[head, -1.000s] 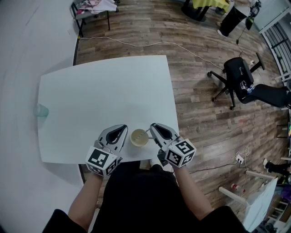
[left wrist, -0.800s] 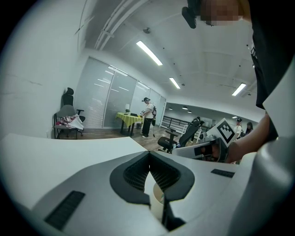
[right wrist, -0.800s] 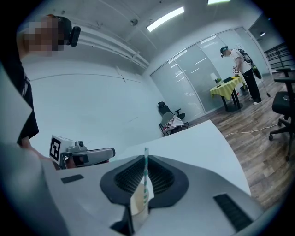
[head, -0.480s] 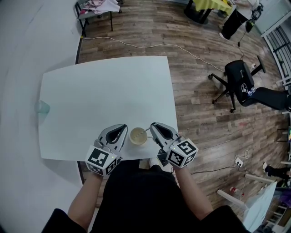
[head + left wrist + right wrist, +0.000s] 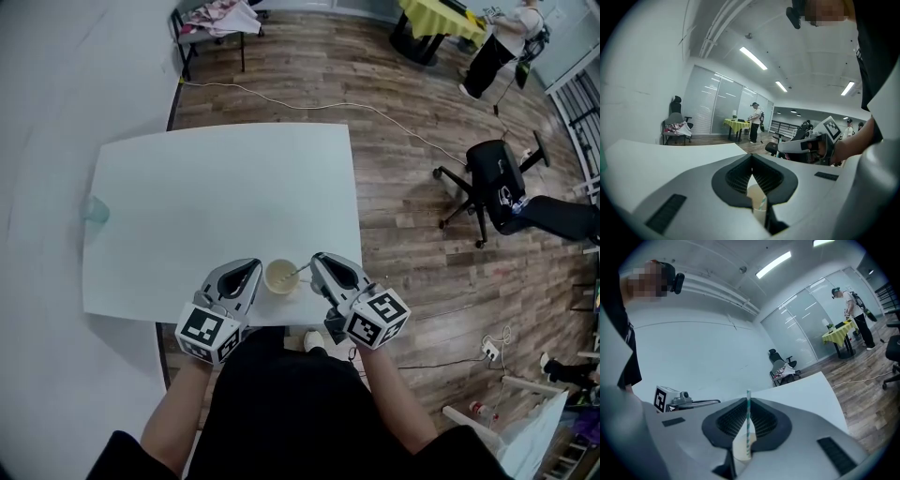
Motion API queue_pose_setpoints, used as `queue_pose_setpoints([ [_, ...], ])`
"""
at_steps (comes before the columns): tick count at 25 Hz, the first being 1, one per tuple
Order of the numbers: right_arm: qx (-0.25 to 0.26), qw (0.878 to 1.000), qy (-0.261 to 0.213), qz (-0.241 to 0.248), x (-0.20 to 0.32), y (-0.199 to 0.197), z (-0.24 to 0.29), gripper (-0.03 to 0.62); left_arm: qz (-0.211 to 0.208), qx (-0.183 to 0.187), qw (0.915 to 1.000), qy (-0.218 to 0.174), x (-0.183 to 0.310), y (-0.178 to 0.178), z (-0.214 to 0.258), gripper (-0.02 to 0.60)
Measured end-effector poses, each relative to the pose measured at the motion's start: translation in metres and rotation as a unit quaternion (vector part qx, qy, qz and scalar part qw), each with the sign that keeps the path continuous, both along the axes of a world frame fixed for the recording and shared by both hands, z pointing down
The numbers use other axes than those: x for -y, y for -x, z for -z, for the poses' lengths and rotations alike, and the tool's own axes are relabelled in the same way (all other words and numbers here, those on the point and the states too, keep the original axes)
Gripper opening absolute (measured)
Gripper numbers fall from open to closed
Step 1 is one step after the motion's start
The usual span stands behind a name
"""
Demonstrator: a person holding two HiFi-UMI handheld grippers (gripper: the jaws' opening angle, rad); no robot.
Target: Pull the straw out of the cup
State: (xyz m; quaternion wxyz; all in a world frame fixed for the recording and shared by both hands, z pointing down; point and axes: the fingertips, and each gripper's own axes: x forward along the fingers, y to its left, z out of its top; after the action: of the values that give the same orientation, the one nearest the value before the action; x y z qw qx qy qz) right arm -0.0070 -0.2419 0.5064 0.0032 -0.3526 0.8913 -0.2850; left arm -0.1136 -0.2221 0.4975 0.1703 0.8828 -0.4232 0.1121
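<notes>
A paper cup (image 5: 281, 277) stands on the white table (image 5: 225, 187) close to its near edge. A green-and-white striped straw (image 5: 298, 273) leans out of it to the right. My right gripper (image 5: 317, 262) is shut on the straw; in the right gripper view the straw (image 5: 748, 423) stands upright between the jaws, above the cup (image 5: 742, 448). My left gripper (image 5: 253, 270) sits against the cup's left side and looks shut on its rim. In the left gripper view the cup (image 5: 757, 199) shows in the narrow gap between the jaws.
A pale green tumbler (image 5: 94, 210) stands at the table's left edge. A black office chair (image 5: 497, 173) is on the wood floor to the right, and a cable (image 5: 309, 94) runs behind the table. A person stands by a yellow table (image 5: 436, 14) far back.
My right gripper has risen slightly with the straw in it. The cup and the left gripper have stayed where they were.
</notes>
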Motion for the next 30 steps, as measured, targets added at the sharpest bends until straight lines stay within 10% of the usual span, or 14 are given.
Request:
queue_pose_setpoints([
  [30,0.078,0.996,-0.053,0.003,-0.067,-0.089,0.064,0.038,0.107,0.003,0.9935,-0.040,-0.095,-0.043,0.037,0.014],
])
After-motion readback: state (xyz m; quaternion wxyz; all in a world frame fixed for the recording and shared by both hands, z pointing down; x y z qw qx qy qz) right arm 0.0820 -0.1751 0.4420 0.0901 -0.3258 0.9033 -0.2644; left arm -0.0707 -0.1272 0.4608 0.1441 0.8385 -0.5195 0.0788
